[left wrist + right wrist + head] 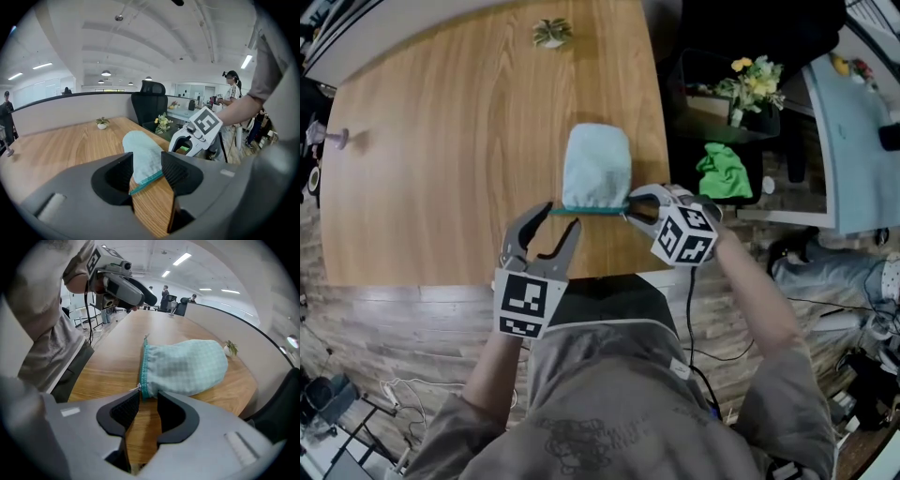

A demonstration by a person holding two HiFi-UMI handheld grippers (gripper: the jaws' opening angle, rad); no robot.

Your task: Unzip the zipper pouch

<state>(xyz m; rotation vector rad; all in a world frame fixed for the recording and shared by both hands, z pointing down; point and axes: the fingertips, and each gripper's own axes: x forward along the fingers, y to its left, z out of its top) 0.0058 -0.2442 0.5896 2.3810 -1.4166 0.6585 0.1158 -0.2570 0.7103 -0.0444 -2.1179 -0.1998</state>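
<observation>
A pale mint checked pouch (596,164) lies on the wooden table (441,169), its teal zipper edge (592,210) facing me. My left gripper (561,217) is open, its fingers either side of the zipper's left end; in the left gripper view the pouch (143,152) shows between the spread jaws of the left gripper (147,168). My right gripper (630,210) is at the zipper's right end. In the right gripper view the pouch (185,366) corner and a small pale zipper pull (136,389) sit right at the tips of the right gripper (148,398), whose jaws stand narrowly apart.
A small potted plant (552,33) stands at the table's far edge, and a small purple object (339,139) at its left edge. Right of the table are a flower vase (755,82), a green cloth (724,171) and a black chair (149,101). The table's near edge runs just under the grippers.
</observation>
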